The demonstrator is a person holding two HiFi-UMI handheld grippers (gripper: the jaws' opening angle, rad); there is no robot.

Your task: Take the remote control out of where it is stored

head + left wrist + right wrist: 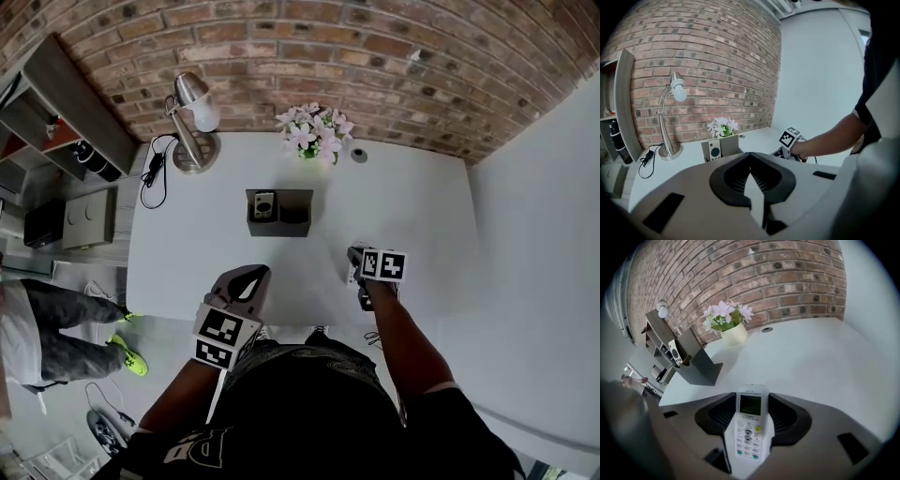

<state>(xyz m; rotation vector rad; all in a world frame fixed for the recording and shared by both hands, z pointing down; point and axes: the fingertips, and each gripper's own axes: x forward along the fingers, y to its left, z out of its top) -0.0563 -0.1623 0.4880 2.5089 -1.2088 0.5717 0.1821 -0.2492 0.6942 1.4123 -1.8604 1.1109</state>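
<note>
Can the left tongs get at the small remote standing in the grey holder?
Probably yes: only bare table lies between the left tongs and the holder, and the remote stands there uncovered.

Brick wall (300,47), white table (187,253), metal lamp (195,101)

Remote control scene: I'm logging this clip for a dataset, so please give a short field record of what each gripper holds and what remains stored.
right gripper: shut on white remote control with a small screen
left gripper: shut, nothing between its jaws
storage: dark grey two-compartment holder on white table
still stored: small white remote with round black pad, left compartment
right compartment: looks empty
behind holder: pink flowers; silver desk lamp
</note>
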